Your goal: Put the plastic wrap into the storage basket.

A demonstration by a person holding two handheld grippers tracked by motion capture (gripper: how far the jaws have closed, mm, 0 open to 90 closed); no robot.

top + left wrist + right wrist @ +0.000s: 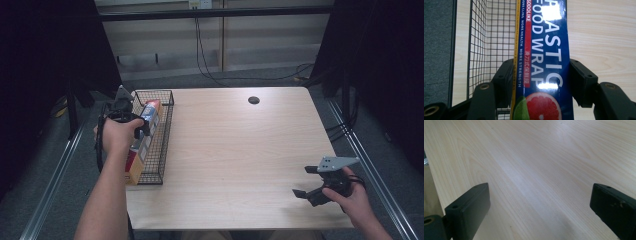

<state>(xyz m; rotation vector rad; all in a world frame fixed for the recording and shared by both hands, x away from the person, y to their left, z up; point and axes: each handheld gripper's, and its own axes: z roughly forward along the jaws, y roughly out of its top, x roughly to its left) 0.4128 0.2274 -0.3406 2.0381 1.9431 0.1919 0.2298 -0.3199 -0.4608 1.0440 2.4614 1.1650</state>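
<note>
A: Starting at the left of the high view, what did the left gripper (pixel 131 111) have?

B: It was closed on the plastic wrap box (pixel 143 135), a long blue carton that lay in the wire basket (pixel 165 145) at the left edge of the worktop (pixel 235 150). In the left gripper view the box (pixel 544 60) ran straight up the middle of the frame from between the two black jaws, one pressed to each long side.

A: So its long axis?

B: Along the basket's length, running from the lower left of the high view up toward the far end, in line with the gripper's own reach. Any lift, I judged, would have to bring it up over the basket's walls (pixel 477 45) lengthwise.

A: And further right?

B: Bare wood across the centre, a small dark round spot (pixel 254 100) near the far edge, then the right gripper (pixel 311 182) at the lower right, well apart from the basket. Its jaws stood wide with nothing between them but worktop (pixel 531 170). The left hand (pixel 116 135) was plainly the nearer one.

A: Anything hard to make out?

B: The box's near end was covered by the hand and forearm in the high view, and its far end was cut off at the top of the left gripper view. Whether it rested on the basket floor or was already raised, I could not tell.
</note>
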